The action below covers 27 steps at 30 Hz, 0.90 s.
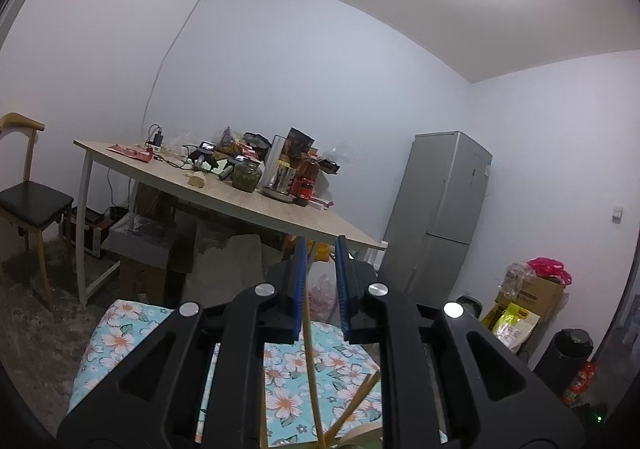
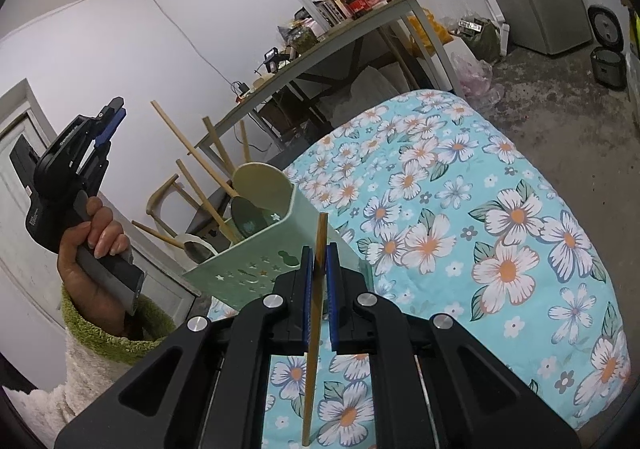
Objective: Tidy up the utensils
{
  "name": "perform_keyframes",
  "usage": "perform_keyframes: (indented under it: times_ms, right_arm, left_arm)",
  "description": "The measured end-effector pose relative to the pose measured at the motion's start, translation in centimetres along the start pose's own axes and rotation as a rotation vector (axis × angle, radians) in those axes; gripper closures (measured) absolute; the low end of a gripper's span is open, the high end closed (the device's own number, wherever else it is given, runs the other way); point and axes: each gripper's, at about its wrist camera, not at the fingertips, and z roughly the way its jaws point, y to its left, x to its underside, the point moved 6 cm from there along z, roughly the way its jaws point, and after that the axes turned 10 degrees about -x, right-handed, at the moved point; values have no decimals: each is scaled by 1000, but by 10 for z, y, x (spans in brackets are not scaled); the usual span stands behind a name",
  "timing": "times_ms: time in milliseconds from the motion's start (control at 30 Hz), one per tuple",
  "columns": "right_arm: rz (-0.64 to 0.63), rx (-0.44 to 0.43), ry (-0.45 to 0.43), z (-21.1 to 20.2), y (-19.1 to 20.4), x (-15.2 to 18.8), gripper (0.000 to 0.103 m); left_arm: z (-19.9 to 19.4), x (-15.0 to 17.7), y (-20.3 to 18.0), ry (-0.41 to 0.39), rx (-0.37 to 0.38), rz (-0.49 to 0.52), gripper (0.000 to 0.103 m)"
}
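**Utensil sort: mostly filed, one chopstick outstanding**

Inspected from both wrist views, with the green holder [image 2: 256, 269] taken as reference.

Under the holder and off to its right: floral quilt [image 2: 480, 209], no loose utensils seen on the visible part.

Holder itself: upright on the quilt edge, already stocked.

Left of the holder and raised above its rim: left gripper [image 1: 321, 249], carried in a hand [image 2: 96, 249], pads slightly parted and pressing on nothing. Stick seen rising from below close to its inner pad; contact not determinable.

Directly in front of the holder: right gripper [image 2: 319, 253], clamped shut on a single chopstick [image 2: 316, 329], held upright, top end level with the holder's near wall.

Inside the holder: several wooden chopsticks [image 2: 192, 153] leaning at mixed angles, plus spoons [image 2: 248, 217].

Judged: bulk of the sorting complete. Remaining: held chopstick to be lifted over the rim and dropped in with the others. Items outside the camera views not verifiable.
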Motion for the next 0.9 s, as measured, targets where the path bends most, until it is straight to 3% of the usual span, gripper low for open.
perform_keyframes:
  times_ms: [67,100,167,467,633,900]
  right_arm:
    - [-8,1,-5,-2,4,0,96]
    - [-9,0,-6,-3,5,-1,96]
    - [-16,1,-7,-4,9,-1,96]
    - [-22,-1,-7,-4,13,0,97]
    - [-15,-2,-1,0,11,-1,96]
    - [-3,-8,4,2,7,1,96]
  left_arm:
    - [0,2,-1,25,19,10,85]
    - [1,3,-1,37,22,13,76]
    - [5,6,-2,73,35,14,70]
    - [35,27,13,233,48,-33,66]
    - [49,32,20,298,54,-68,56]
    - [90,27,25,396,59,-132,58]
